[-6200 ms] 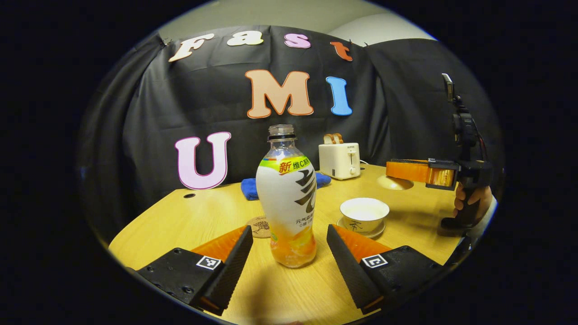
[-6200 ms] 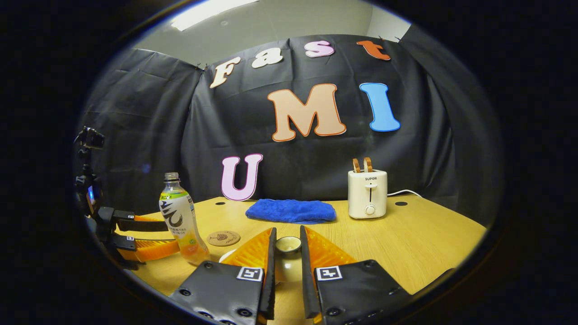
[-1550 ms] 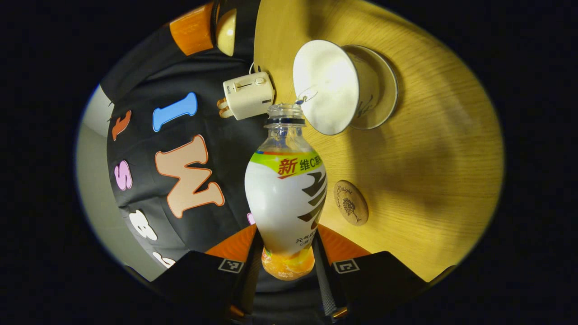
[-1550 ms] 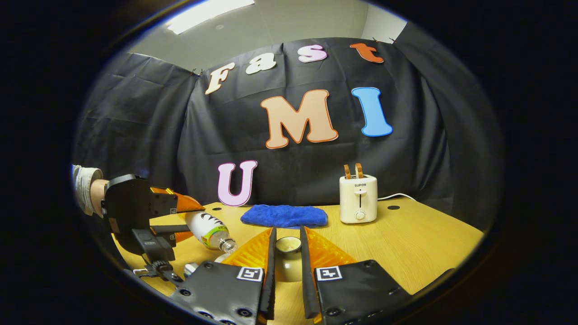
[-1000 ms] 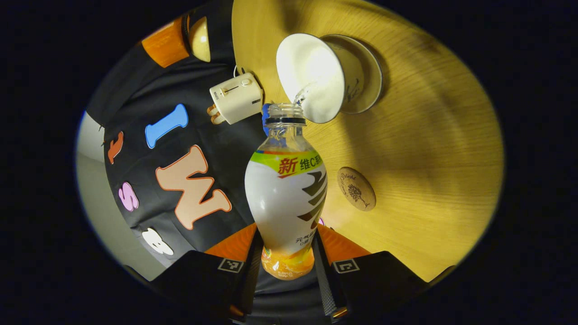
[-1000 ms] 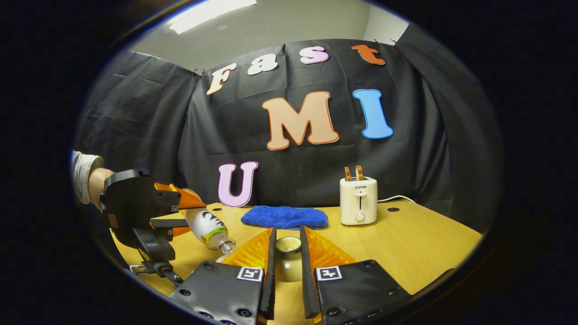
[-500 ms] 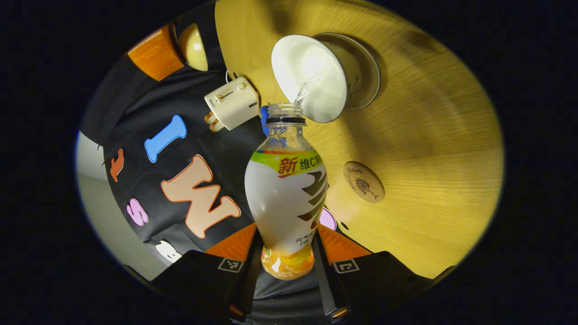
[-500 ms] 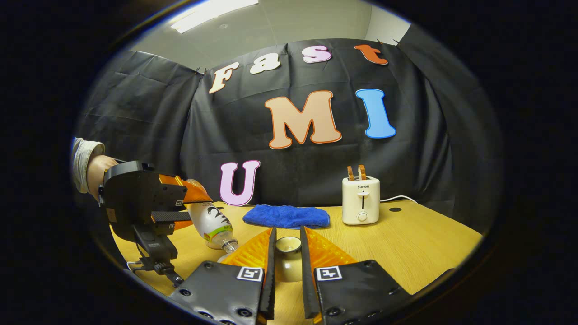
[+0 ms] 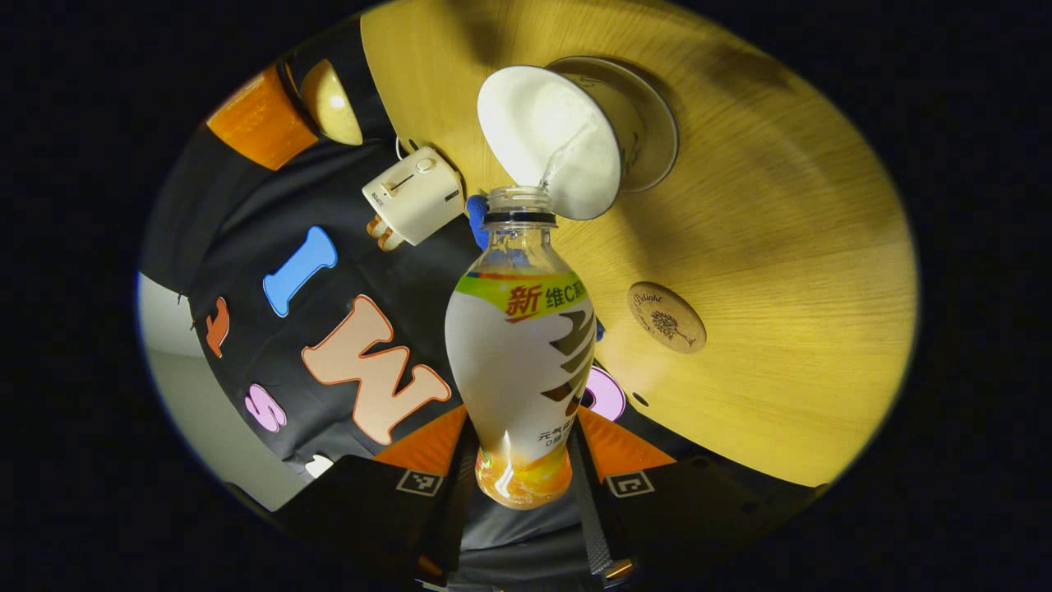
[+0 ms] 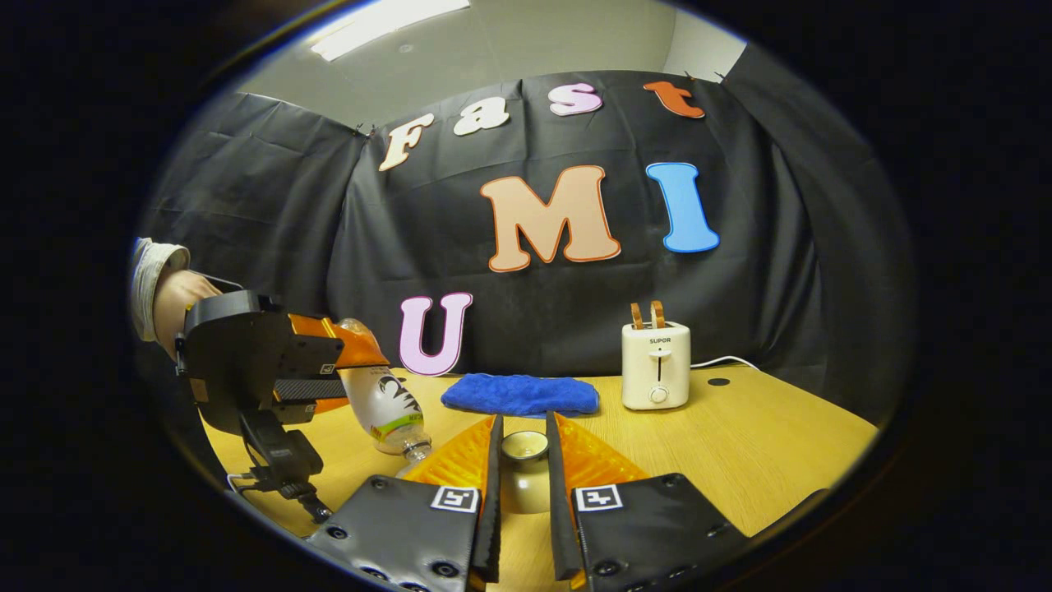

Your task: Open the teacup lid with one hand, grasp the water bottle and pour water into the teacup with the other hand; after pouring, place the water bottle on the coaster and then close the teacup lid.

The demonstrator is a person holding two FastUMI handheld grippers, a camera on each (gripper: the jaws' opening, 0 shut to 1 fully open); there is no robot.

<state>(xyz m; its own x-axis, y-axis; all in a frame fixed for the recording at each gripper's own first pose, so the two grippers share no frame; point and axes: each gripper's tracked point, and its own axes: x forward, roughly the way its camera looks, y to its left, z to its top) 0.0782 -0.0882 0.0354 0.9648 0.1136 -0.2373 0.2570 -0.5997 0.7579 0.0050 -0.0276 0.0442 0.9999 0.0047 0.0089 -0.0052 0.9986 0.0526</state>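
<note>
My left gripper point(image 9: 519, 473) is shut on the lower body of the uncapped water bottle point(image 9: 519, 353), which is tipped mouth-down toward the white teacup point(image 9: 549, 136) on its saucer point(image 9: 660, 144). A thin stream of water runs from the bottle mouth into the cup. The round cork coaster point(image 9: 666, 317) lies bare on the table beside the cup. In the right gripper view, my right gripper point(image 10: 523, 450) is shut on the teacup lid point(image 10: 523, 485), held above the table. To its left are the left gripper point(image 10: 325, 374) and the slanted bottle point(image 10: 385, 404).
A white toaster point(image 10: 656, 366) with bread in it stands at the back right of the wooden table point(image 10: 740, 444). A folded blue cloth point(image 10: 519, 395) lies at the back middle. A person's hand point(image 10: 173, 304) holds the left gripper.
The bottle went from standing between my open left fingers to gripped, lifted and tipped over the cup. Over the last second it has tilted steeper, with water still running. The right gripper holds still.
</note>
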